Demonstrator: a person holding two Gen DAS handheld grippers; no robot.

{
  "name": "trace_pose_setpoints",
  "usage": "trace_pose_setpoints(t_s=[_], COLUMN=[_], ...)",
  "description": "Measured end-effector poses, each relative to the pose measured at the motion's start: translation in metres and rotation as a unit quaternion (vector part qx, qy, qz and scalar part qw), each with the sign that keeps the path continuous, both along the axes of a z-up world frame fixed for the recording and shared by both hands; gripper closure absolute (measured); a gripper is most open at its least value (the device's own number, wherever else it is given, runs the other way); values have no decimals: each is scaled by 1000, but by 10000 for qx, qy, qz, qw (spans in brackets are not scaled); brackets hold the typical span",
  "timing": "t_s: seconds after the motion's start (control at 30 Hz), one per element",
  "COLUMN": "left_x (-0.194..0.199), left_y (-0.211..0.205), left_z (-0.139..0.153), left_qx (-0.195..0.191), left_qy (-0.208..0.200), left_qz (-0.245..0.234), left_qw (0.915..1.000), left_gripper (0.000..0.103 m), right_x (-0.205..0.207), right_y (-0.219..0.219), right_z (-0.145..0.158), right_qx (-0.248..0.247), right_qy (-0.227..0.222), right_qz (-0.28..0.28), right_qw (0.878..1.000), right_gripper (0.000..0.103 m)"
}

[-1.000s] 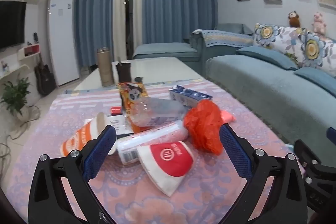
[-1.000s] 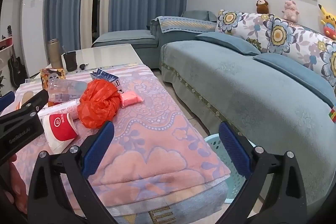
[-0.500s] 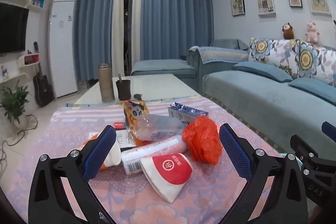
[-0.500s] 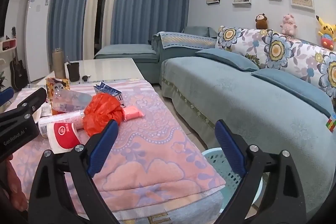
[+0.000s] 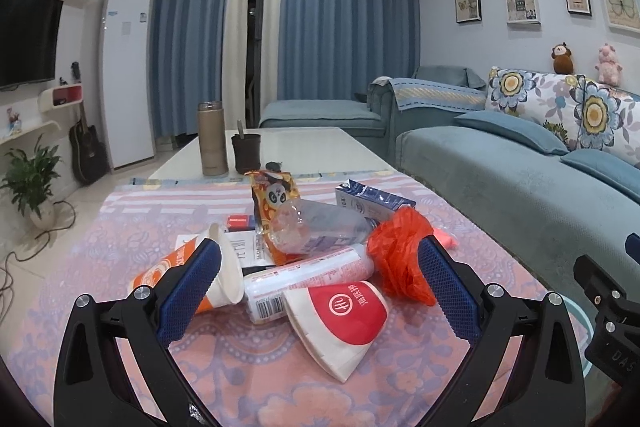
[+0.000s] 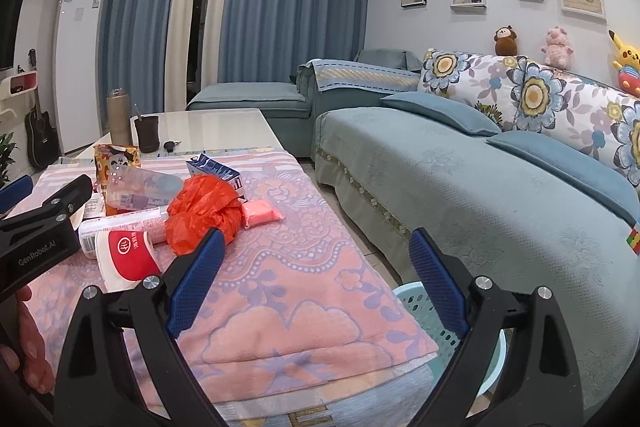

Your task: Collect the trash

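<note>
Through the left wrist camera my left gripper (image 5: 318,281) stands spread wide and grips nothing. The trash heap on the pink blanket (image 5: 132,223) lies straight ahead of it. Nearest is the red-and-white paper cup (image 5: 340,315), tipped on its side just beyond my fingertips, mouth toward the left and crushed base pointing back at me. Behind it lies the white tube (image 5: 308,273), long axis running across the fingers, with the red plastic bag (image 5: 400,263) close by the right finger. My right gripper (image 5: 608,315) shows at the far right edge, off the heap

Through the right wrist camera my right gripper (image 6: 316,281) is also spread wide and empty. The heap lies off to its left, while the pale blue basket (image 6: 420,303) sits on the floor just past the blanket's edge, between table and sofa (image 6: 460,187), behind the right finger. I judge the left the nearer to the cup, the right the nearer to the basket
</note>
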State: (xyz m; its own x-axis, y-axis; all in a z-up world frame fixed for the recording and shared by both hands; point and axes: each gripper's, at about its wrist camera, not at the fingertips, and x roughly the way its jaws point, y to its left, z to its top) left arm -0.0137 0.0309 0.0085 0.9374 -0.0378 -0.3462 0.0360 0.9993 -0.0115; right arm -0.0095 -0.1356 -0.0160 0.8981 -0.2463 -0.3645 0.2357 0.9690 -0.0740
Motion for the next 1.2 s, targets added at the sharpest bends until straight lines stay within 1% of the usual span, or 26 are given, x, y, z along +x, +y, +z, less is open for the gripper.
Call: trace_pose_setpoints(t_s=[0.17,0.37,0.4,0.83,0.97,1.1,1.2], left_x=[2,8,-1,-2,0,5,6], left_y=[0,6,-3,0,2,4,7], left_z=[0,0,-3,-3,-3,-6,-6], left_qx=[63,29,33,-31,-84,-121,-181], left_qy=[3,27,21,-18,39,197,204], left_qz=[-44,-35,-8,16,-2,-7,3], left_qw=[10000,10000,10000,10000,10000,9997,9996], left_gripper=[8,8,8,8,8,8,8], right_x=[1,1,1,1,0,0,-1], right_y=[1,1,1,-1,1,1,0], right_z=[-1,-2,-1,-1,-1,-1,0], right_qx=[10,11,14,9,-11,-50,-51], right_qy=[30,38,44,37,32,42,29], right_qz=[24,33,36,-31,-30,-91,-88], right_qw=[10000,10000,10000,10000,10000,9999,9999], right_gripper=[15,15,15,15,15,15,15])
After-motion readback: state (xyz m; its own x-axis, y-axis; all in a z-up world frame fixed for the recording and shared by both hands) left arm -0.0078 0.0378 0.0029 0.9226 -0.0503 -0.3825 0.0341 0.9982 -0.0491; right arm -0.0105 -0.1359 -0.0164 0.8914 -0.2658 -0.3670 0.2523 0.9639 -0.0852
